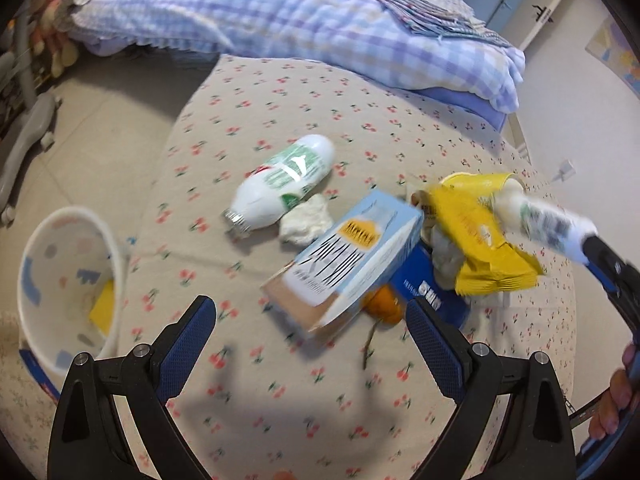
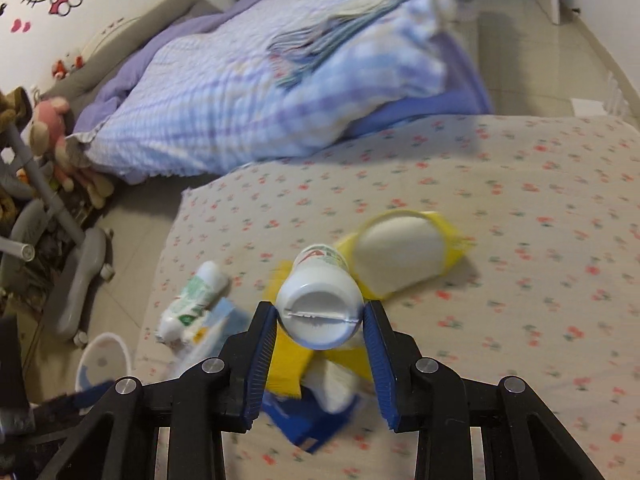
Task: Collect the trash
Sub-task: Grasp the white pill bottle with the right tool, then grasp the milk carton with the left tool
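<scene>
**Bottle grabbed, bin's waiting**

The right gripper is clamped on a white bottle, lifted above the bed's trash pile, probably heading for the bin beside it. The left gripper hangs wide open, holding nothing.

Left wrist view: looks forward and down along the left tool from above the near edge of the bed, facing the checked quilt; the floor and the white bin lie on its left.
Right wrist view: sits lower and closer over the bed, facing the same quilt along the right tool.
Shared: the lying bottle, the blue carton, the yellow packet, the bin, and the right tool with its bottle.
</scene>
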Demonstrator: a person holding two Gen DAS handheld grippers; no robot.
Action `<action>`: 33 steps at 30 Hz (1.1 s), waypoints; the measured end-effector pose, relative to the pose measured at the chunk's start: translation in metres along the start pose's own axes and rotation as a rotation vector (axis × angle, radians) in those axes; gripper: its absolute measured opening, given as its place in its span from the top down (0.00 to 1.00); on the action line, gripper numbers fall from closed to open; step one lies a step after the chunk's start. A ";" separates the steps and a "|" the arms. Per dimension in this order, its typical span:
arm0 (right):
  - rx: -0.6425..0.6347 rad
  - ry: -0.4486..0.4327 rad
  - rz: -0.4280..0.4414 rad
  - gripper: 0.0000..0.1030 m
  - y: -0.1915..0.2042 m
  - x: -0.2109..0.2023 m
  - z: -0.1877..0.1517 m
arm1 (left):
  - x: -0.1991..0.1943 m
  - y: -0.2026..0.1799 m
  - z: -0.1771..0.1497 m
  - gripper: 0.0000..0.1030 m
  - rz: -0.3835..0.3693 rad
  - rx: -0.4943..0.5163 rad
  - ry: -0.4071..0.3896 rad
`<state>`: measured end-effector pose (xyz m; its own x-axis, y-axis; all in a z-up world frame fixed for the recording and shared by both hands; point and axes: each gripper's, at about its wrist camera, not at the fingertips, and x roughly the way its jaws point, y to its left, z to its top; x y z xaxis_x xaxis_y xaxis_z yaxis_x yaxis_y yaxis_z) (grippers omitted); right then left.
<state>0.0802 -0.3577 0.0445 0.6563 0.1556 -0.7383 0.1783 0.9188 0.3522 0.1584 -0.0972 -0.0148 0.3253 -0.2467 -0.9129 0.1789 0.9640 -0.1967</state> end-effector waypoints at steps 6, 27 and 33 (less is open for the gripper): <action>0.050 0.000 0.020 0.62 -0.034 -0.019 -0.007 | 0.027 -0.002 0.016 0.09 -0.054 0.041 0.034; 0.095 0.067 -0.053 0.61 -0.079 -0.013 -0.024 | 0.037 -0.007 0.000 0.40 -0.120 0.145 0.100; 0.095 0.065 -0.079 0.61 -0.082 -0.011 -0.024 | 0.022 -0.011 -0.003 0.42 -0.144 0.139 0.052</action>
<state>0.0410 -0.4266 0.0099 0.5890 0.1098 -0.8007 0.2982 0.8913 0.3416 0.1602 -0.1131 -0.0335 0.2389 -0.3721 -0.8969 0.3479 0.8951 -0.2787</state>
